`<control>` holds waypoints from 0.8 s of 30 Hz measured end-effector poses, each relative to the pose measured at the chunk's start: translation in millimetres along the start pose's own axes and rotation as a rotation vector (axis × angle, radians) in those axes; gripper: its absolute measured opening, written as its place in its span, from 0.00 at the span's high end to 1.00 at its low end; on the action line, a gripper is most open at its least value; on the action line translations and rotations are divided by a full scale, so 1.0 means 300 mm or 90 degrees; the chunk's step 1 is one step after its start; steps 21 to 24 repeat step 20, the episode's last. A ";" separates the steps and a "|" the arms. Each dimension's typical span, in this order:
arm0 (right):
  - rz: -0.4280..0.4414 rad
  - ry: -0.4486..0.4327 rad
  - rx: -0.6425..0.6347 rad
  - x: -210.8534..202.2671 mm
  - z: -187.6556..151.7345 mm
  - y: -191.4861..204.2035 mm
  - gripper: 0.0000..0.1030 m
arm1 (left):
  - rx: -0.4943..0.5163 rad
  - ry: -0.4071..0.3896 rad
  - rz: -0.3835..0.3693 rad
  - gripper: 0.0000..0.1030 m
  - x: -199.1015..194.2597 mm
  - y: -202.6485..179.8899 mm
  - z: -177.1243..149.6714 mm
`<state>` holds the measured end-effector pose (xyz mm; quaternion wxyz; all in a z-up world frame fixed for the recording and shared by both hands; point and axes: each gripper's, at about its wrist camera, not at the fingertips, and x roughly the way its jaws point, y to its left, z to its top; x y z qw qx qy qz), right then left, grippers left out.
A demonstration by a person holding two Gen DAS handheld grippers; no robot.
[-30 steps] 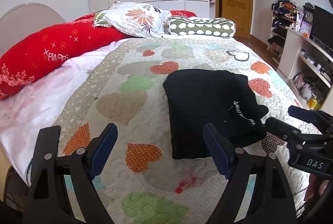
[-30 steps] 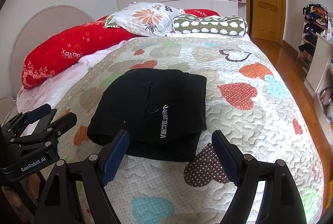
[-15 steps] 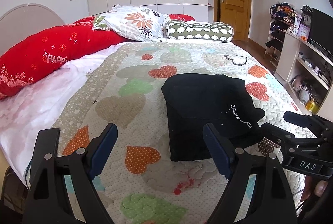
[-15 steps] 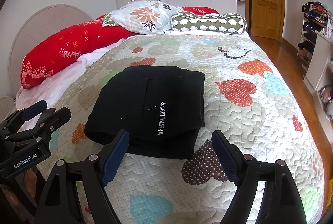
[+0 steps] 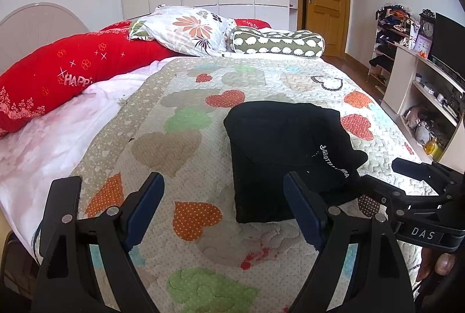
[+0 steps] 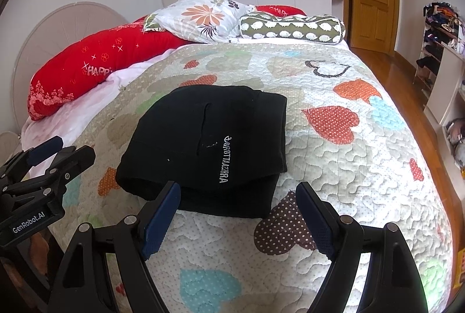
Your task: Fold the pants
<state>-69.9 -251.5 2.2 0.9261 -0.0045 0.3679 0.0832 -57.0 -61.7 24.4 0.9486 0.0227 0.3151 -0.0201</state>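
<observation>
Right wrist view alone shows the folded black fabric pants (image 6: 209, 144) whole, lying on the quilted heart-patterned bedspread (image 6: 348, 162). Left gripper (image 5: 223, 193) and right gripper (image 6: 238, 196) both gape, holding nothing. Left wrist view adds a black television (image 5: 449, 42).

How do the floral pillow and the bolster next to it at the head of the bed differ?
The floral pillow is flat and roughly square, white with orange and dark flowers; the bolster is a long cylinder, olive green with repeated white shapes. The floral pillow leans tilted against the red pillow, while the bolster lies level across the bed. Both sit at the far end of the heart quilt, beyond the folded black pants.
</observation>
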 end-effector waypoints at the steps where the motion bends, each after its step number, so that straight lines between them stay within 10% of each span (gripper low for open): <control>1: 0.000 0.000 0.000 0.000 0.000 0.001 0.20 | 0.000 0.000 -0.001 0.18 -0.001 -0.002 0.000; 24: -0.004 0.003 0.001 0.001 -0.010 -0.005 0.20 | -0.001 0.012 -0.005 0.18 0.017 0.009 -0.021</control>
